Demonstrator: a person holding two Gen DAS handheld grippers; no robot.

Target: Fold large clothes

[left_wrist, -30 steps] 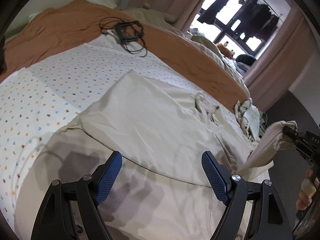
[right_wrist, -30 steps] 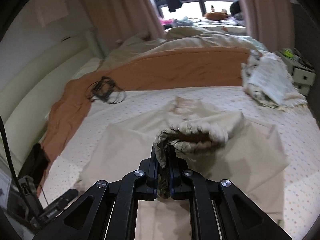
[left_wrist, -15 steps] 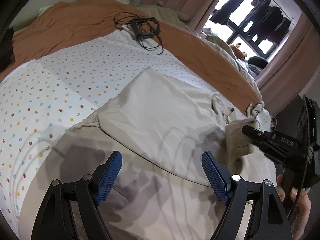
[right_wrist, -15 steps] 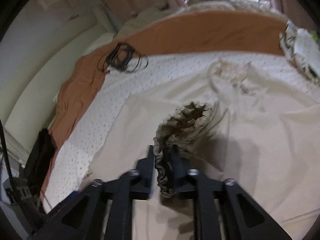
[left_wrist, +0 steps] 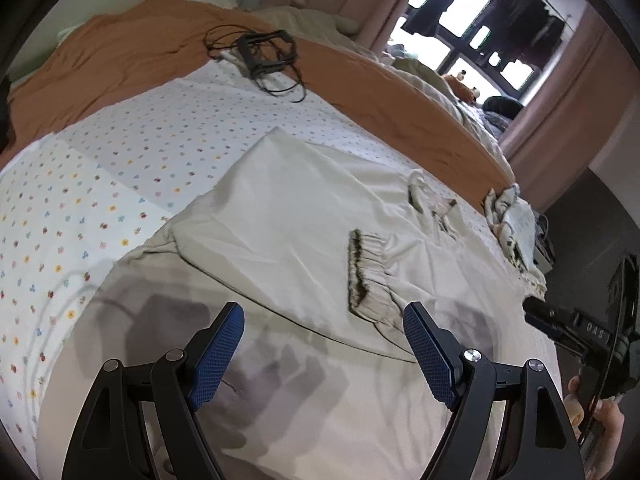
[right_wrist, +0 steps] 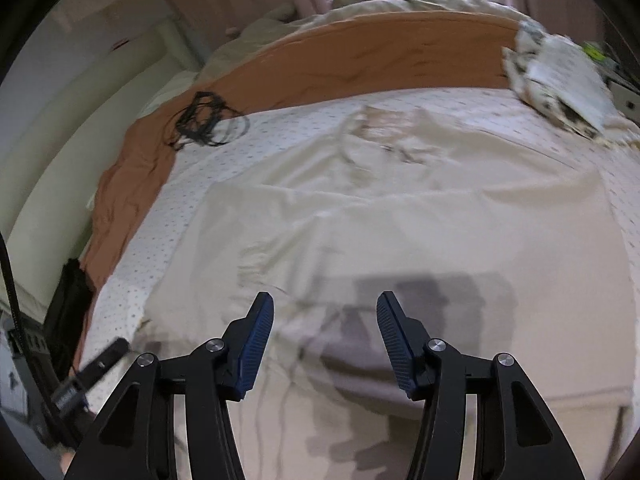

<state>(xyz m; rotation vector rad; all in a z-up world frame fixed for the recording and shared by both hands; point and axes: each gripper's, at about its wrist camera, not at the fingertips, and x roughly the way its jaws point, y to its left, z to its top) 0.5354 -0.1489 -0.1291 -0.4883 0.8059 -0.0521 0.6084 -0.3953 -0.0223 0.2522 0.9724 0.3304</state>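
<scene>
A large beige garment (left_wrist: pixel 288 220) lies spread on the dotted white bedsheet (left_wrist: pixel 120 152). Its right sleeve is folded inward, and the ribbed cuff (left_wrist: pixel 362 268) lies flat on the body of the garment. The left sleeve is folded in too. My left gripper (left_wrist: pixel 324 340) is open and empty, hovering above the garment's near part. My right gripper (right_wrist: pixel 324 336) is open and empty above the same garment (right_wrist: pixel 400 216); its body also shows at the right edge of the left wrist view (left_wrist: pixel 576 332).
An orange blanket (left_wrist: pixel 132 52) crosses the far side of the bed. A tangle of black cables with a frame (left_wrist: pixel 260 56) lies near it. A folded patterned cloth (right_wrist: pixel 560 80) sits at the far right corner. Curtains and a window stand behind.
My right gripper carried the sleeve cuff inward over the garment, opened and let it go, then drew back. The cuff now lies flat. My left gripper stayed open.
</scene>
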